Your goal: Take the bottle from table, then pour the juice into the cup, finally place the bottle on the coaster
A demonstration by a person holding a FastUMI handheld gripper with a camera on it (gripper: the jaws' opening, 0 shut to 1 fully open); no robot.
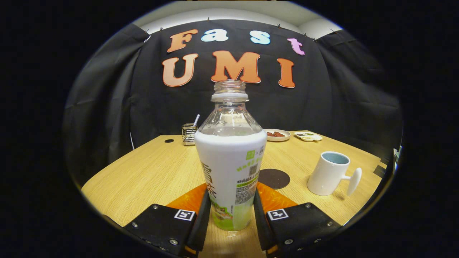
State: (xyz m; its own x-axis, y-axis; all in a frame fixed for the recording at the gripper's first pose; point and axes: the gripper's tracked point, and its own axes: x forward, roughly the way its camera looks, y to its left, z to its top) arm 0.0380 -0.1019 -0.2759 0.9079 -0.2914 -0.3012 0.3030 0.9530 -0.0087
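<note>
The gripper has its two fingers squeezed on the bottle, one on each side, low down so it stands straight and won't tip. The bottle has no cap, so it is ready to pour. It seems to sit on the table or just above it. Just past it lies the dark coaster. Off to the right waits the cup, open side up for the juice.
</note>
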